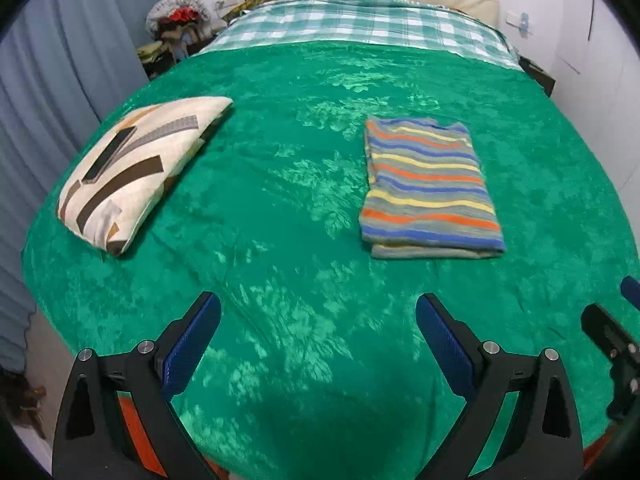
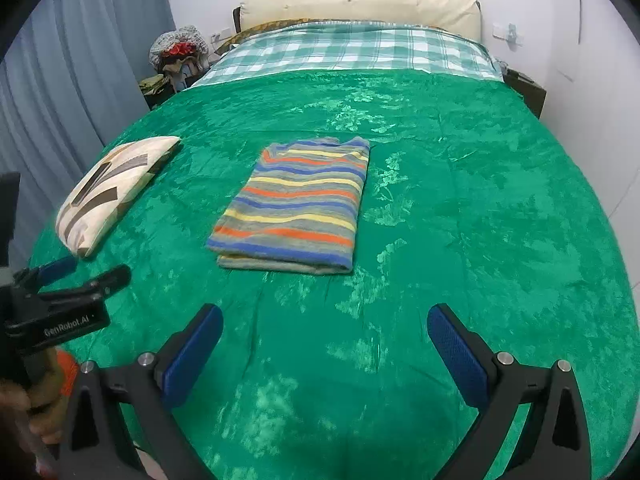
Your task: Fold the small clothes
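1. Two grippers hung over the near edge of the bed, both pointing down and forward across the green blanket (image 1: 304, 208).
2. Left gripper (image 1: 318, 320): its jaws stood spread wide, released, with only bare blanket between the blue pads (image 1: 188, 350). It touched no cloth.
3. Right gripper (image 2: 325, 330): its jaws were likewise spread wide and empty, blue pads (image 2: 460, 360) apart over the blanket, well short of the garment.
4. In the right wrist view the left gripper showed from the side at the left edge, held by a hand (image 2: 44, 396) low in that corner. In the left wrist view a part of the right gripper showed at the right edge.
5. The striped shirt (image 1: 428, 188) lay folded into a neat rectangle on the blanket, about midway along the bed's length and toward the middle of its width, its stripes running blue, orange, yellow and grey. It lay flat, free of both grippers, with a folded edge facing the near edge of the bed.
6. A cream pillow (image 1: 132, 168) with brown and grey bars lay toward the left edge of the bed, well apart from the shirt.
7. Beyond the blanket's far edge a green-and-white checked sheet (image 2: 352, 52) covered the head of the bed, against a cream headboard (image 2: 360, 4).
8. A blue-grey curtain (image 1: 68, 60) hung along the left side.
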`<state>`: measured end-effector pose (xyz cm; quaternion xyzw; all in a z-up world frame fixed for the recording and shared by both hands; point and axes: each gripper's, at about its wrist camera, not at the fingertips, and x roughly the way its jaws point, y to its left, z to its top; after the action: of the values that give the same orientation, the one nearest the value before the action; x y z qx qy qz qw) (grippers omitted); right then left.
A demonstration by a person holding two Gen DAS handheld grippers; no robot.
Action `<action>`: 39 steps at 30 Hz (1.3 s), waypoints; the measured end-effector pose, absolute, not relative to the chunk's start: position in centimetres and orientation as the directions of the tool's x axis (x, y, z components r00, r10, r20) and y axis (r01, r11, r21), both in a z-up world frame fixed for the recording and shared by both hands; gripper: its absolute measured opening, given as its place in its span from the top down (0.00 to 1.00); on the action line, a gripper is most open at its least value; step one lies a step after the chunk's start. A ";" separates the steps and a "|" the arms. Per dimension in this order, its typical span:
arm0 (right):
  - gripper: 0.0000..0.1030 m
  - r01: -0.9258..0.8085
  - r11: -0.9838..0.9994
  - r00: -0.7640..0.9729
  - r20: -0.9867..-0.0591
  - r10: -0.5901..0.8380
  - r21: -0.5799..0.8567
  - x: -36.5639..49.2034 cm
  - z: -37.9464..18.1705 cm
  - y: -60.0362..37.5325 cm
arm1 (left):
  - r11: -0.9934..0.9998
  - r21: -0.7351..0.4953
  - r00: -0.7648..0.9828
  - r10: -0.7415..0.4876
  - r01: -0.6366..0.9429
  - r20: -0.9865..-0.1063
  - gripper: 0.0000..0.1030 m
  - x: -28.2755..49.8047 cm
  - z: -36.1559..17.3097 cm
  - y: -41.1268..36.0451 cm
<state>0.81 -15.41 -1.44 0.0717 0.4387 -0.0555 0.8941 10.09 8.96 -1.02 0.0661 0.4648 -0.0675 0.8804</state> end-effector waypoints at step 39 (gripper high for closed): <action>0.02 0.179 0.979 0.656 -0.730 -0.192 -0.097 -3.1 5.4 -12.3 | 0.980 0.067 0.661 -0.076 0.188 -0.746 0.00 5.6 3.6 7.3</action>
<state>-3.13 -12.35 5.43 -0.0082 0.4021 -0.1020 0.9099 5.59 7.31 3.60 0.0693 0.4050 -0.0725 0.9088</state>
